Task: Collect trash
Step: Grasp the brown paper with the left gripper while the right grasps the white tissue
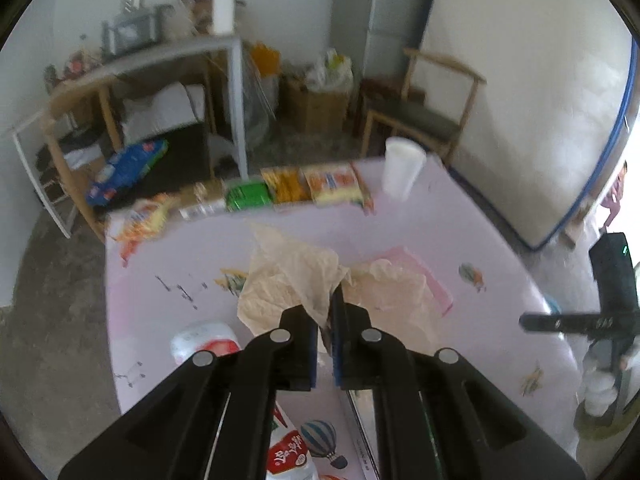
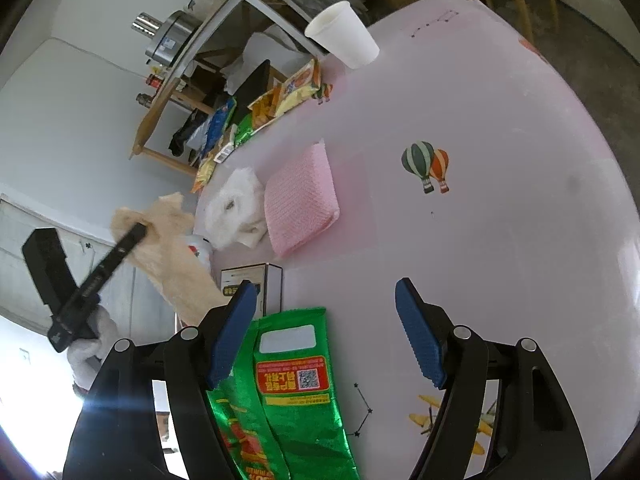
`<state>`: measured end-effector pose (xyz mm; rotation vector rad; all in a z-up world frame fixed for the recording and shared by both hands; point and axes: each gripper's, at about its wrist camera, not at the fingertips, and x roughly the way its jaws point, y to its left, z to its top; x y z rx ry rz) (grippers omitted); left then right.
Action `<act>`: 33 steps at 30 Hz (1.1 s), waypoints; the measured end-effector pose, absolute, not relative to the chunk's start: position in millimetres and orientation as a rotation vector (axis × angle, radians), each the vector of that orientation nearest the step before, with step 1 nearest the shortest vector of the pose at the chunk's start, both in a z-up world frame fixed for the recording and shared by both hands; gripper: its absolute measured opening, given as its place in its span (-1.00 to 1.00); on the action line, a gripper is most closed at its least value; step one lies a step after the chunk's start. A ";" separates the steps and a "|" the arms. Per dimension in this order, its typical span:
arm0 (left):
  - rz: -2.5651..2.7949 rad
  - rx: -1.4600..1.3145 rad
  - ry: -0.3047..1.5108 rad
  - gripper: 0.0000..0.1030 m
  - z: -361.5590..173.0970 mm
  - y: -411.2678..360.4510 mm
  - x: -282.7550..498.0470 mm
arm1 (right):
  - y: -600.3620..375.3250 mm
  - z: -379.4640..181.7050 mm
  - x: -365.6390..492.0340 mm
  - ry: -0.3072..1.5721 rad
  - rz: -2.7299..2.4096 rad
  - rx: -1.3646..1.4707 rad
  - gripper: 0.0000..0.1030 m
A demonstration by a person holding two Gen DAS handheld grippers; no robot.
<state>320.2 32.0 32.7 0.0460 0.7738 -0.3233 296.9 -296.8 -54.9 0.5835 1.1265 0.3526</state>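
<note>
My left gripper [image 1: 326,312] is shut on a crumpled beige paper napkin [image 1: 292,276] and holds it up off the pink table [image 1: 492,236]. In the right wrist view the same left gripper [image 2: 140,229] shows at the left with the beige napkin [image 2: 176,252] hanging from it. A crumpled white tissue [image 2: 236,208] lies beside a folded pink cloth [image 2: 302,200]. My right gripper [image 2: 324,292] stands open just above a green snack wrapper [image 2: 296,380], which lies flat near its left finger. Neither pad presses on the wrapper.
A white paper cup [image 2: 344,38] stands near the table's far edge, beside a row of snack packets [image 1: 308,186]. A small white box [image 2: 252,280] and a red-and-white bottle [image 1: 204,342] lie close to the grippers. A wooden chair [image 1: 424,112] and cluttered shelves [image 1: 160,80] stand beyond.
</note>
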 end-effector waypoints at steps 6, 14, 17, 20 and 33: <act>-0.237 -0.012 0.628 -0.91 67.4 59.6 292.2 | -273.1 -34.0 312.9 1.100 0.406 0.517 0.34; -0.093 -0.082 0.502 -0.91 85.0 102.1 267.6 | -178.9 -27.1 367.0 1.103 0.566 0.350 0.32; -0.056 -0.113 0.475 -0.91 87.2 116.4 263.8 | -143.3 -40.2 389.6 1.139 0.578 0.269 0.26; -0.043 -0.140 0.470 -0.91 86.3 125.9 263.9 | -110.0 -60.5 414.1 1.183 0.539 0.182 0.12; -0.045 -0.166 0.471 -0.91 73.5 137.5 265.7 | -86.0 -104.3 443.8 1.217 0.397 0.019 -0.74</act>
